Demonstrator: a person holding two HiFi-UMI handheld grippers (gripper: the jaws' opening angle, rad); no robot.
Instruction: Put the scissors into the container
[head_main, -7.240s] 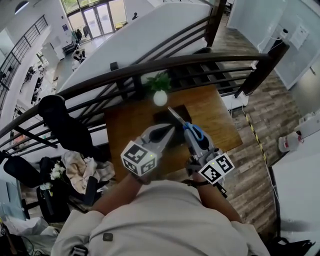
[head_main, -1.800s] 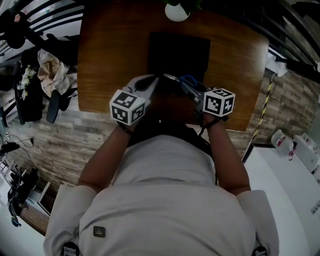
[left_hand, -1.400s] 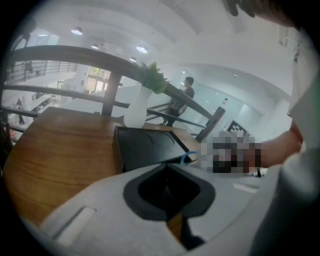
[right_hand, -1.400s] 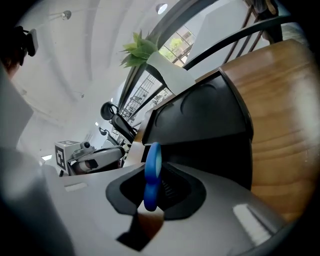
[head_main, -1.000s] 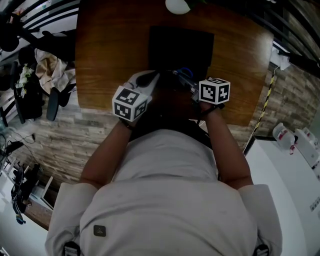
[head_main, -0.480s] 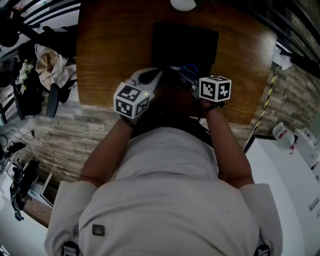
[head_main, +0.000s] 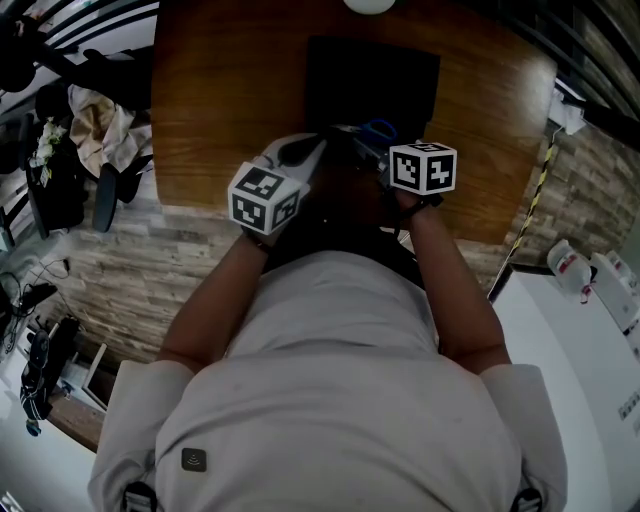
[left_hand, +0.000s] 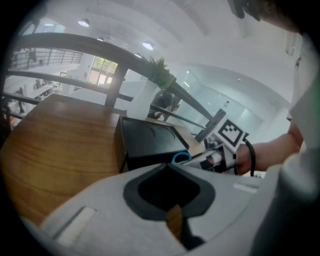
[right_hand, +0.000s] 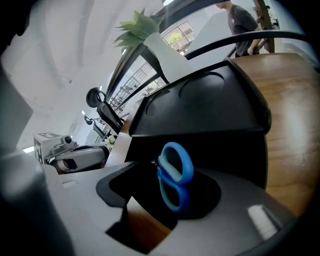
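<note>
The blue-handled scissors (right_hand: 175, 172) stand handle-up between the jaws of my right gripper (right_hand: 170, 169). Those jaws are opening, with a gap showing on the scissors' left side; the blades are hidden. Just beyond is the black container (right_hand: 200, 115). In the head view the scissors (head_main: 378, 130) sit at the near edge of the container (head_main: 370, 80), in front of the right gripper (head_main: 388, 158). My left gripper (left_hand: 168, 166) is shut and empty, hovering over the table a little left of the container (left_hand: 150, 140). It also shows in the head view (head_main: 316, 145).
The container lies on a wooden table (head_main: 220, 90). A white vase with a green plant (right_hand: 160, 45) stands behind it at the table's far edge. A dark railing (left_hand: 95, 47) runs beyond. The table's right edge (head_main: 520, 200) drops to a wooden floor.
The right gripper's marker cube has shifted slightly up and to the left over the last second. The scissors stay at the container's near edge and the left gripper has barely moved.
</note>
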